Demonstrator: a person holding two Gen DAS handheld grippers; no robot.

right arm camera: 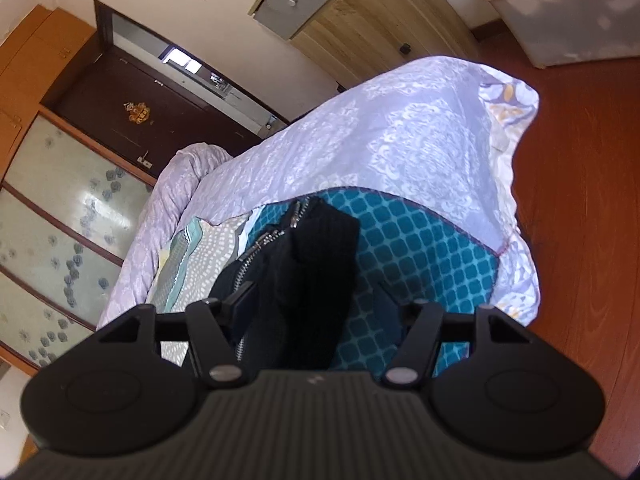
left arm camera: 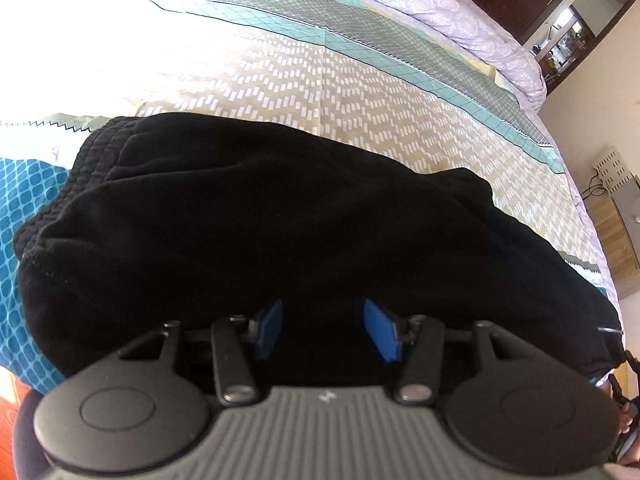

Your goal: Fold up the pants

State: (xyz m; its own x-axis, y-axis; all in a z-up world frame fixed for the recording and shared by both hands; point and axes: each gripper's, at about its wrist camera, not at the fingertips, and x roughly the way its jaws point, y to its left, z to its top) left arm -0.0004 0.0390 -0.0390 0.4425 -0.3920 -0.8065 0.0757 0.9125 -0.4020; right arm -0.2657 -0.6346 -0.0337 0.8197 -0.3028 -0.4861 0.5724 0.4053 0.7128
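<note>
Black pants [left arm camera: 248,208] lie bunched on the patterned bed sheet [left arm camera: 360,92], with the ribbed waistband at the left. My left gripper [left arm camera: 326,330] hovers low over the near part of the cloth; its blue pads [left arm camera: 382,330] stand apart and their inner faces are bare, so it is open. In the right wrist view the zippered leg ends of the pants [right arm camera: 316,248] lie between the fingers of my right gripper [right arm camera: 314,308]. The cloth sits against the left finger [right arm camera: 240,304], while teal sheet shows between it and the right finger. The right gripper is open.
A lilac quilt [right arm camera: 380,132] covers the far part of the bed and hangs over its corner. Beyond are the red-brown floor [right arm camera: 580,240], a box with a yellow lid [right arm camera: 560,8], a dark door [right arm camera: 140,112] and a glass-fronted wardrobe [right arm camera: 60,216].
</note>
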